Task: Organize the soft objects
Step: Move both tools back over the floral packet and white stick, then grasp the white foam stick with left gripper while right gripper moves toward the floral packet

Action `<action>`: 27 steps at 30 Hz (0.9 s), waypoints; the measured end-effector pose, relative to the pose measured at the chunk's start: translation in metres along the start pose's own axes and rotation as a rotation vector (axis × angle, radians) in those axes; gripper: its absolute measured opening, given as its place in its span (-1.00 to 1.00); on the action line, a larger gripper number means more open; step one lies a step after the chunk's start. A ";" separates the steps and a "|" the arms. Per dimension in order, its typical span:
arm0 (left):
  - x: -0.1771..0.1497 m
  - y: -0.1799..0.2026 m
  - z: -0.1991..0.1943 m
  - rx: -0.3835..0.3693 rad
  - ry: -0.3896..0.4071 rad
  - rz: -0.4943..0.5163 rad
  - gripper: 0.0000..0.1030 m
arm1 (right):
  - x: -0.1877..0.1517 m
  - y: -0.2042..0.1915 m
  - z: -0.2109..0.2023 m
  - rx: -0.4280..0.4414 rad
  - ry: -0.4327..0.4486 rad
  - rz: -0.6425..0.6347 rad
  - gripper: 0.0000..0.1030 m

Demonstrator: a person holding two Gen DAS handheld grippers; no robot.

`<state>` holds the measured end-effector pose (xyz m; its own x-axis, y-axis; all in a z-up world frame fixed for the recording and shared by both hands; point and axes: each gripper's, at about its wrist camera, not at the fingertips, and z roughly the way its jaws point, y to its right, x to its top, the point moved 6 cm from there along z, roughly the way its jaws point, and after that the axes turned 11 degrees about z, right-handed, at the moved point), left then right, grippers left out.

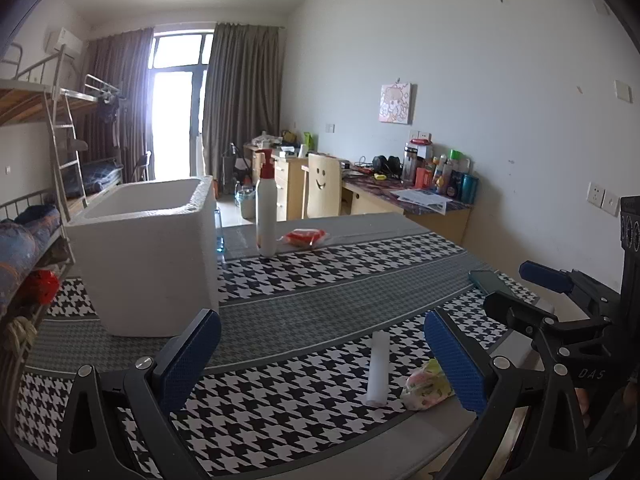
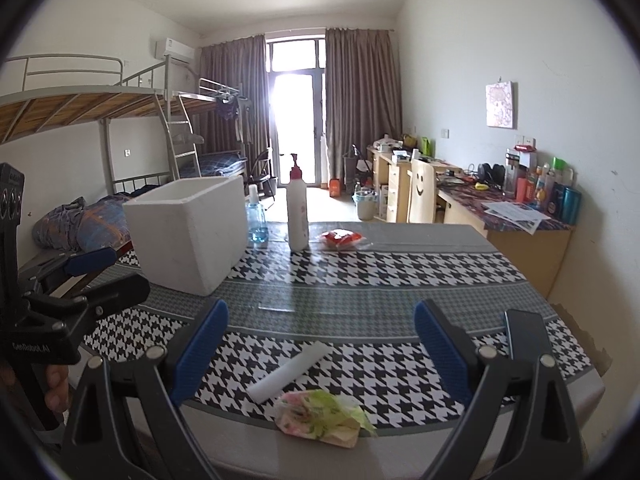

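Note:
A white foam strip [image 1: 378, 368] [image 2: 289, 372] lies on the houndstooth table near the front edge. A floral tissue pack [image 1: 426, 386] [image 2: 324, 416] lies next to it. A red-and-white soft packet [image 1: 305, 237] [image 2: 342, 239] lies at the far side. A white foam box [image 1: 148, 256] [image 2: 192, 232] stands open-topped at the left. My left gripper [image 1: 322, 354] is open and empty above the table, the strip between its fingers in view. My right gripper [image 2: 320, 346] is open and empty, above the strip and tissue pack.
A tall white pump bottle [image 1: 266, 208] [image 2: 298, 208] stands at the far table edge. A blue-liquid bottle [image 2: 256, 216] stands behind the box. A phone [image 1: 490, 280] lies at the table's right. Bunk beds are left, desks and a chair right.

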<state>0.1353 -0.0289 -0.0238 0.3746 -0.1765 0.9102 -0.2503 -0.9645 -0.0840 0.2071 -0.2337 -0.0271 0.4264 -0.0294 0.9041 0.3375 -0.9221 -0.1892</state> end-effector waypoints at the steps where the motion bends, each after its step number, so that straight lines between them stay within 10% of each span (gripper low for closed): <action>1: -0.001 0.002 0.002 -0.003 -0.005 0.002 0.98 | -0.001 0.002 0.000 -0.007 -0.002 0.003 0.87; 27: -0.029 0.034 0.058 -0.083 -0.162 0.029 0.98 | -0.035 0.028 0.007 -0.066 -0.113 0.020 0.87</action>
<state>0.1673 -0.0680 -0.0764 0.5029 -0.2400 0.8303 -0.3332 -0.9403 -0.0700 0.2078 -0.2559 -0.0672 0.5255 -0.0079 0.8507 0.2739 -0.9452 -0.1779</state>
